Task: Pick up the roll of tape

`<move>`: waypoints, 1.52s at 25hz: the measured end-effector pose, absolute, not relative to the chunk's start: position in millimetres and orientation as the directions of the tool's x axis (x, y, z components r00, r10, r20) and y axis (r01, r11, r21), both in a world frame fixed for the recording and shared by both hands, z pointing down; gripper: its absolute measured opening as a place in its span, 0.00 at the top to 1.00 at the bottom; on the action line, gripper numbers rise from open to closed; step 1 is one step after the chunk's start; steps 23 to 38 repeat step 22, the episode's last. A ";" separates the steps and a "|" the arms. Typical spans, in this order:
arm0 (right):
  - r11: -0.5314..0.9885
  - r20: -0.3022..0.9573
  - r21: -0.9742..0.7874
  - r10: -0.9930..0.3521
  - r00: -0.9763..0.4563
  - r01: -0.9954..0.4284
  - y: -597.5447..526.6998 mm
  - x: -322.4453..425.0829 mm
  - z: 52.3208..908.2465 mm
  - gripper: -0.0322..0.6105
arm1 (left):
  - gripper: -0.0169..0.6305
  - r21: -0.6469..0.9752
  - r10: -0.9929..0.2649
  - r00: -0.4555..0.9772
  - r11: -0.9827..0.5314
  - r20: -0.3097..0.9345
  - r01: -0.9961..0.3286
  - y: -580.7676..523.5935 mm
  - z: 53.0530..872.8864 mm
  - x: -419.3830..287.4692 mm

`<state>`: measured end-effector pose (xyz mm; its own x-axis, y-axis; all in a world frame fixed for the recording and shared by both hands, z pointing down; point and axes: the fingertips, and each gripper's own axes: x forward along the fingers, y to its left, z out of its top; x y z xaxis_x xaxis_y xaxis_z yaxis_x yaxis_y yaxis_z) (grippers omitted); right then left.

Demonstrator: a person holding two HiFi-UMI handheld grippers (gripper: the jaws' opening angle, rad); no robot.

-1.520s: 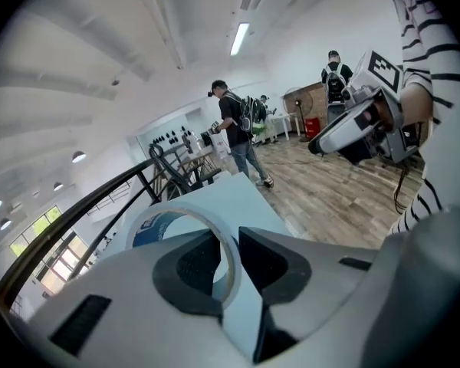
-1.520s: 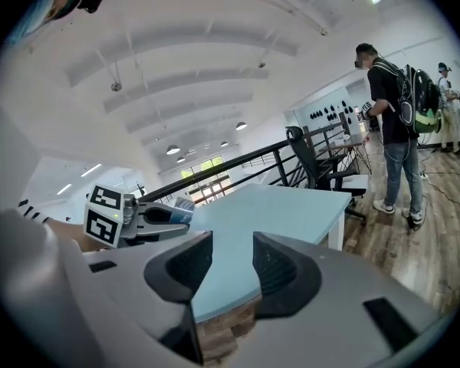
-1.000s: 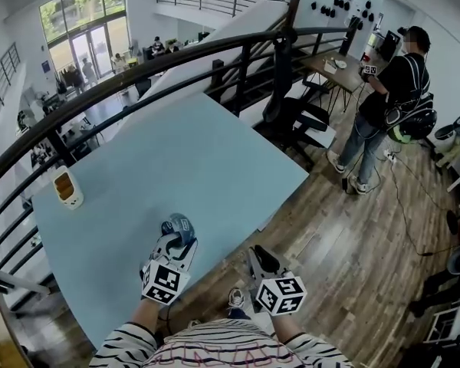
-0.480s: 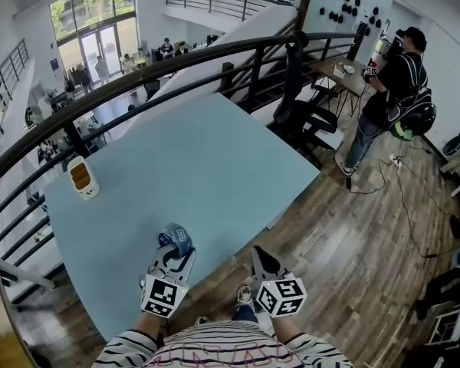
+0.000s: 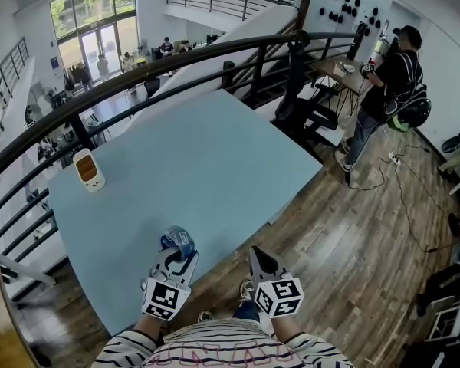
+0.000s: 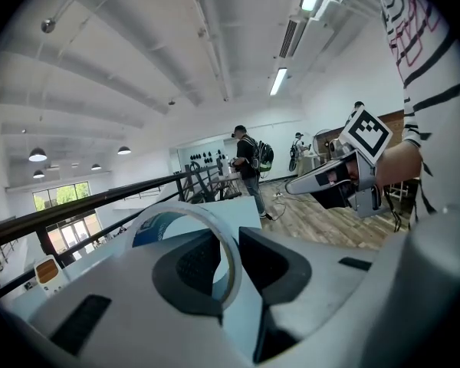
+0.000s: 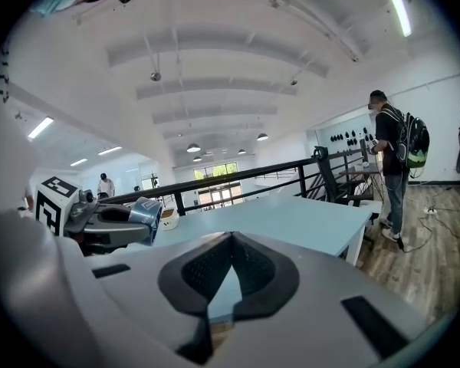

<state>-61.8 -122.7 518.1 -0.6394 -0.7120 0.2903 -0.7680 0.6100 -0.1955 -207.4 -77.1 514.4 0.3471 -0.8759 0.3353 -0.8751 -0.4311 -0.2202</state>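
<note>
My left claw (image 5: 177,254) pinches the tape (image 5: 176,241) by its rim; right claw (image 5: 258,256) alongside, pressed together, empty. Squeeze steadily, lift level.

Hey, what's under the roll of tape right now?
Below the roll of tape is the light-blue table, near its edge. The left tool is shut on the roll, and its jaws cover the roll's lower side, so whether it touches the table cannot be seen.

Bright, even light from tall windows (image 5: 84,18) and ceiling strips (image 6: 279,81); fisheye-bent edges, black corners.
</note>
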 end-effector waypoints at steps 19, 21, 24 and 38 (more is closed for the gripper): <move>0.599 0.299 -0.178 -0.723 -0.622 -0.781 -101.4 -67.2 518.7 0.91 | 0.83 -0.215 -0.863 0.378 -0.460 0.334 -0.861 -57.3 517.9 -207.3; 0.599 0.299 -0.178 -0.723 -0.622 -0.781 -100.7 -67.3 518.6 0.91 | 0.83 -0.215 -0.864 0.377 -0.459 0.333 -0.862 -56.7 517.7 -207.6; 0.598 0.299 -0.178 -0.724 -0.622 -0.781 -100.4 -67.4 518.6 0.91 | 0.83 -0.215 -0.864 0.377 -0.459 0.333 -0.862 -56.4 517.8 -207.8; 0.598 0.299 -0.178 -0.724 -0.622 -0.781 -100.4 -67.4 518.6 0.91 | 0.83 -0.215 -0.864 0.377 -0.459 0.333 -0.862 -56.4 517.8 -207.8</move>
